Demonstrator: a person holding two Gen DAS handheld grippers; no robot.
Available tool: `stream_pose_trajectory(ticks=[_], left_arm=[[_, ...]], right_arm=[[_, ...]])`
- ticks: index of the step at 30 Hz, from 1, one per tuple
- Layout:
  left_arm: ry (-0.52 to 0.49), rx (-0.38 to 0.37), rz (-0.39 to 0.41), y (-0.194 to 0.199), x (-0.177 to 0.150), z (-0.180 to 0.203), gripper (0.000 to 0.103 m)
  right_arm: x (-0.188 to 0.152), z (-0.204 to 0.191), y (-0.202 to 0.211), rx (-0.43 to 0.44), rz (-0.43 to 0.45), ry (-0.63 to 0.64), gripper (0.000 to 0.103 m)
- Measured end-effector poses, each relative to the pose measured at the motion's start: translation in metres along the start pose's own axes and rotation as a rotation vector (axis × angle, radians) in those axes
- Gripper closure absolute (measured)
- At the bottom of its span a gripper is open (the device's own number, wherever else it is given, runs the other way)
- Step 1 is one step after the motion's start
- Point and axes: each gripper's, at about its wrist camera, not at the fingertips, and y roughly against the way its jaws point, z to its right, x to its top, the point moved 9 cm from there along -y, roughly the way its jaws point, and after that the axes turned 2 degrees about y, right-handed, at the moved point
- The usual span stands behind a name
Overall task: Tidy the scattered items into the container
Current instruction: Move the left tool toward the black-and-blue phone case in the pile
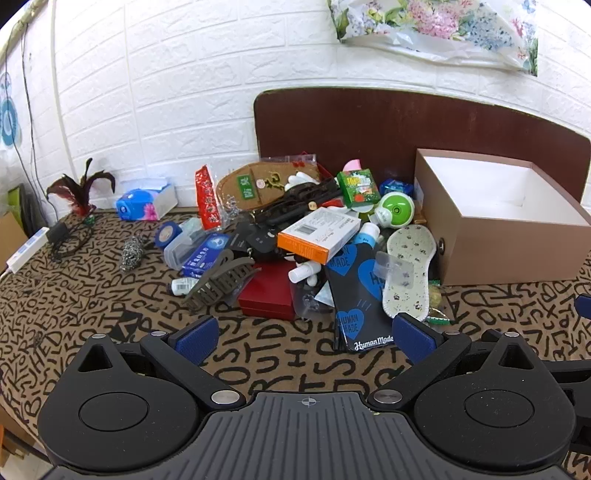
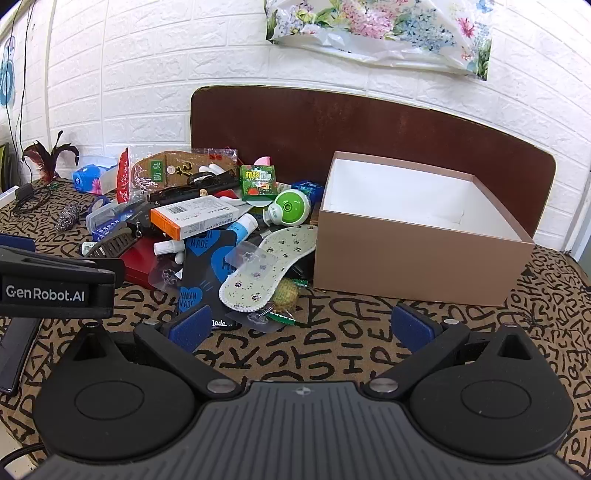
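**Both claws wide, short of the pile; box empty at right**

- Container: open pink-brown box [image 2: 417,258], white inside, nothing in it. It sits on the right of the tabletop [image 2: 332,350], its back edge against a dark brown board [image 2: 369,125] that leans on the wall.
- Pile of scattered items [image 1: 295,240] lies directly left of the box. White patterned insole [image 2: 269,266] is nearest, its tip close to the box's left wall. Black "Human Made" pouch [image 1: 354,295] reaches furthest toward the cameras. Orange-and-white carton [image 1: 317,236] rides on top; green round gadget [image 1: 395,210] is near the box's back corner.
- Open room: bare patterned cloth between pile and both claws, and along the box's front wall.
- Left claw [image 1: 310,336]: jaws spread wide, nothing between them, over cloth just short of the pouch.
- Right claw [image 2: 301,326]: jaws spread wide, empty, facing the gap between insole and box front.
- Far left: tissue pack [image 1: 146,203], feather toy [image 1: 81,188], steel scourer [image 1: 133,253], standing apart from the pile.
- Behind: white brick-pattern wall [image 1: 184,74], floral plastic sheet [image 2: 376,29] hung high.
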Motion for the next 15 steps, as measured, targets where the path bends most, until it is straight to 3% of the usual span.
stream_pose_trajectory(ticks=[15], left_arm=[[0.004,0.004,-0.026,-0.012,0.000,-0.001,0.000]], right_arm=[[0.000,-0.002,-0.009,0.012,-0.023,-0.002,0.000]])
